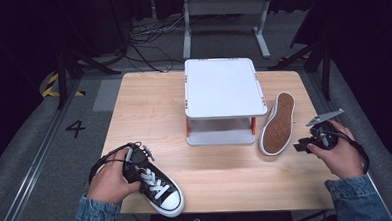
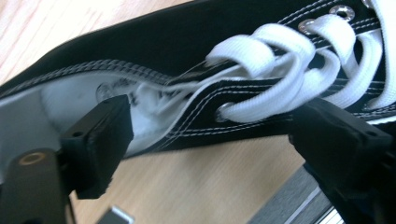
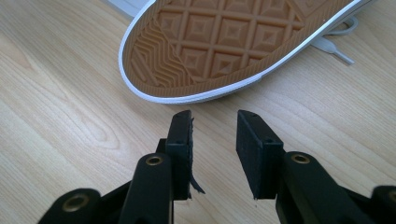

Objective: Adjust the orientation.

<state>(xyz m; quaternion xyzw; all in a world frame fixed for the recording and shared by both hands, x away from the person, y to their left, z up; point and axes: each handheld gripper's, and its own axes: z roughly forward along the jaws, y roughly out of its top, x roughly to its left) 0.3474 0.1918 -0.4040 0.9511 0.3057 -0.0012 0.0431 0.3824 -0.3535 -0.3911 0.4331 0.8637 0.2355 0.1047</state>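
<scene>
A black canvas sneaker with white laces stands upright at the table's front left. My left gripper is at its heel end. In the left gripper view the sneaker lies across the frame, and my left gripper is open around its side wall: one jaw sits inside the shoe's mouth, the other outside, and neither pad presses. A second sneaker lies sole-up at the right. Its tan sole is just ahead of my right gripper, which is open with only bare wood between its jaws.
A white two-level stand with orange posts occupies the middle back of the wooden table, right beside the upturned sneaker. A loose white lace end trails from that shoe. Dark floor, cables and metal frames surround the table.
</scene>
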